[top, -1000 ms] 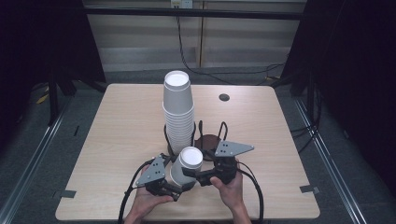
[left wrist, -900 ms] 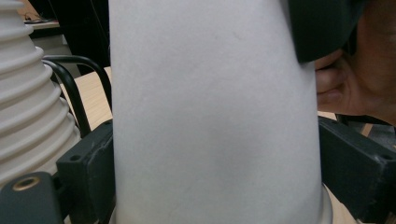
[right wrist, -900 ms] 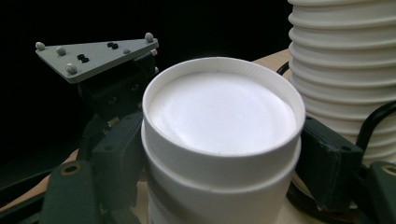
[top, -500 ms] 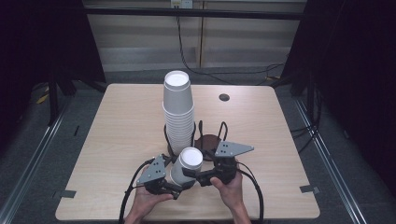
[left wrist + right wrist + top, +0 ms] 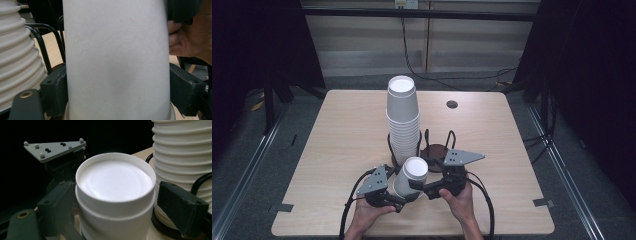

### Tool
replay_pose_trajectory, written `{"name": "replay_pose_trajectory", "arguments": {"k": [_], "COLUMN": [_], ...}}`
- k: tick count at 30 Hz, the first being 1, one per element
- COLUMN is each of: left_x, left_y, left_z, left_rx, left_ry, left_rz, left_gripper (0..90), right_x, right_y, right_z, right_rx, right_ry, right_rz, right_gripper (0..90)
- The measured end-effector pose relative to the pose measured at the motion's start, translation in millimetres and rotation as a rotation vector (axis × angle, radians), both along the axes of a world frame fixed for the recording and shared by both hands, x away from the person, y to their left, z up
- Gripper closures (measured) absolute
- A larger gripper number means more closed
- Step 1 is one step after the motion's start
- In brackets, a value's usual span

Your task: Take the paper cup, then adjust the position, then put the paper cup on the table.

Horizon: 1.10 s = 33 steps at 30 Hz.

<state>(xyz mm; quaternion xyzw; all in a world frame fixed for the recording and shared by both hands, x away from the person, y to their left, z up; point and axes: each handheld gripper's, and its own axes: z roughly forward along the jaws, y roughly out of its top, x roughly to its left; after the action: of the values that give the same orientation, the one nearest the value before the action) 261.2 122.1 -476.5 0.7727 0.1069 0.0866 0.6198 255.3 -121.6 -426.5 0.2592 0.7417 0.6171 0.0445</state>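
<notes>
A single white paper cup (image 5: 411, 176) stands upside down near the table's front edge, between both grippers. My left gripper (image 5: 398, 196) is shut on its wall; in the left gripper view the cup (image 5: 115, 60) sits between the two black jaws with the left gripper (image 5: 117, 96) low on it. My right gripper (image 5: 421, 187) holds the cup near its upturned base (image 5: 115, 180), and the right gripper (image 5: 117, 207) has one jaw on each side. A tall stack of upturned white cups (image 5: 403, 117) stands just behind in a black wire holder (image 5: 434, 150).
The wire holder has a round brown base and upright loops close behind the grippers. A small dark hole (image 5: 452, 104) lies in the tabletop at the back right. Bare wood (image 5: 337, 140) spreads left and right of the stack. Cables trail from both grippers.
</notes>
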Motion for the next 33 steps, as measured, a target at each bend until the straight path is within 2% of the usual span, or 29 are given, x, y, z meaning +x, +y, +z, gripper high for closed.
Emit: {"name": "replay_pose_trajectory", "arguments": {"k": [9, 13, 16, 20, 22, 25, 28, 30, 33], "left_x": [3.9, 4.7, 6.8, 9.1, 9.5, 9.6, 11.9, 12.5, 13.2], "left_y": [9.0, 12.4, 13.1, 14.6, 15.3, 15.6, 15.2, 15.3, 15.2], "left_z": [2.5, 6.2, 10.0, 13.0, 15.4, 19.1, 19.0, 18.2, 18.3], "left_rx": [0.015, 0.048, 0.083, 0.1, 0.121, 0.15, 0.187, 0.197, 0.226], "left_ry": [0.01, 0.019, 0.011, 0.005, 0.0, -0.004, 0.012, 0.021, 0.013], "left_rz": [0.02, 0.013, 0.006, 0.006, 0.013, 0.009, 0.016, 0.008, 0.007], "left_gripper": [16.5, 16.5, 16.5, 16.5, 16.6, 16.6, 16.6, 16.7, 16.6], "right_x": [0.7, 0.2, -1.9, -5.6, -7.2, -7.8, -9.2, -9.3, -7.9], "right_y": [-7.6, -10.3, -13.7, -17.4, -19.9, -22.3, -22.6, -22.9, -22.6], "right_z": [3.8, 3.9, 1.0, -1.2, -1.7, -1.8, -1.4, -1.9, -3.8], "right_rx": [0.013, 0.006, -0.006, -0.019, -0.021, -0.048, -0.082, -0.107, -0.146], "right_ry": [-0.013, -0.014, -0.01, -0.029, -0.018, -0.006, 0.001, 0.007, 0.026], "right_rz": [0.002, 0.001, 0.003, -0.011, -0.005, 0.016, 0.013, 0.016, 0.028], "right_gripper": [13.3, 13.3, 13.2, 13.4, 13.3, 13.4, 14.3, 14.9, 14.9]}}
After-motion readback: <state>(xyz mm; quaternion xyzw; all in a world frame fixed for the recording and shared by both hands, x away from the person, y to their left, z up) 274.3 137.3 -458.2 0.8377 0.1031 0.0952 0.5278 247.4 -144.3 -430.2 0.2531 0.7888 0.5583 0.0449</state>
